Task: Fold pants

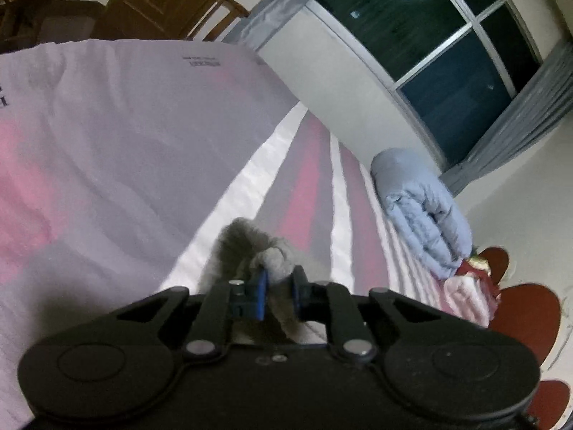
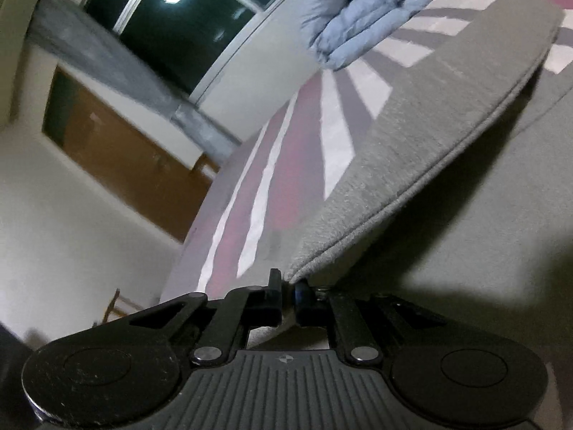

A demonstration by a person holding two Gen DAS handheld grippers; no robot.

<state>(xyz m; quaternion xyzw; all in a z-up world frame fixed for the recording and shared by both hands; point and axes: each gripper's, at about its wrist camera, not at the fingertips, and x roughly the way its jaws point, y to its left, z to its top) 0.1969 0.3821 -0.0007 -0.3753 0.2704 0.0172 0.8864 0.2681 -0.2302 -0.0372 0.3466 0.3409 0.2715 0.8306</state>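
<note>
Left wrist view: the left tool (image 1: 278, 295) is closed nearly all the way, and a thick bunch of the grey pants (image 1: 250, 251) is pinched between its blue pads (image 1: 262, 294). The cloth here looks fleecy and soft, and it crumples into a roll at the grip. In the right wrist view the right tool (image 2: 288, 295) is closed on a thin hemmed edge of the same pants (image 2: 412, 150), at a corner, and the fabric rises away from it as a lifted sheet above more grey cloth lying below. I judge the pants to be light, limp and not slippery, so they will sag between the two grips and must be kept taut. The double-stitched hem seems the best place to hold, because it is firmer than the middle. Beyond the pants lies the bed (image 1: 308, 179) with its striped cover, and further back a folded blue quilt (image 1: 422, 211) near the window (image 1: 447, 71).
</note>
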